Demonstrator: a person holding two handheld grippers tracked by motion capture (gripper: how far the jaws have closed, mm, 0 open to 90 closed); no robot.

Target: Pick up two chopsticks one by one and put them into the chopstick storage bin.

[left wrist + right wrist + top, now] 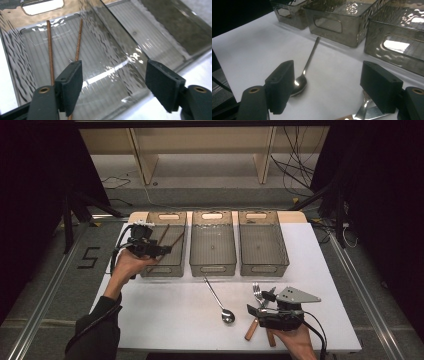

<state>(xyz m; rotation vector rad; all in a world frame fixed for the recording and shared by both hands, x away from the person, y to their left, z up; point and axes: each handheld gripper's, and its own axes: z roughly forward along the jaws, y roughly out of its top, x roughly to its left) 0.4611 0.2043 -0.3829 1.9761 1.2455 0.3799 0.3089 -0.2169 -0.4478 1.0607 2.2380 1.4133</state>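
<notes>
The left gripper [161, 251] hangs over the near end of the leftmost smoky translucent plastic bin [176, 266], at about ten o'clock on the white counter [165, 315], its black fingers [72, 85] standing wide apart with nothing between them. Two thin brown wooden chopsticks [50, 57] lie inside that bin, slanting along its ribbed floor toward the far end wall, one beside the other and a little apart; in the left gripper view they run up from the left finger toward the handle cut-out. The middle smoky bin [213, 266] and the right smoky bin [263, 267] stand just beside it in a row at twelve o'clock. The right gripper [261, 304] hovers low at five o'clock, its fingers [280, 85] likewise spread and holding nothing. A long-handled silver metal spoon [218, 297] lies on the counter at six o'clock, bowl toward the person, and wooden-handled silver forks [257, 292] lie under and beside the right gripper.
</notes>
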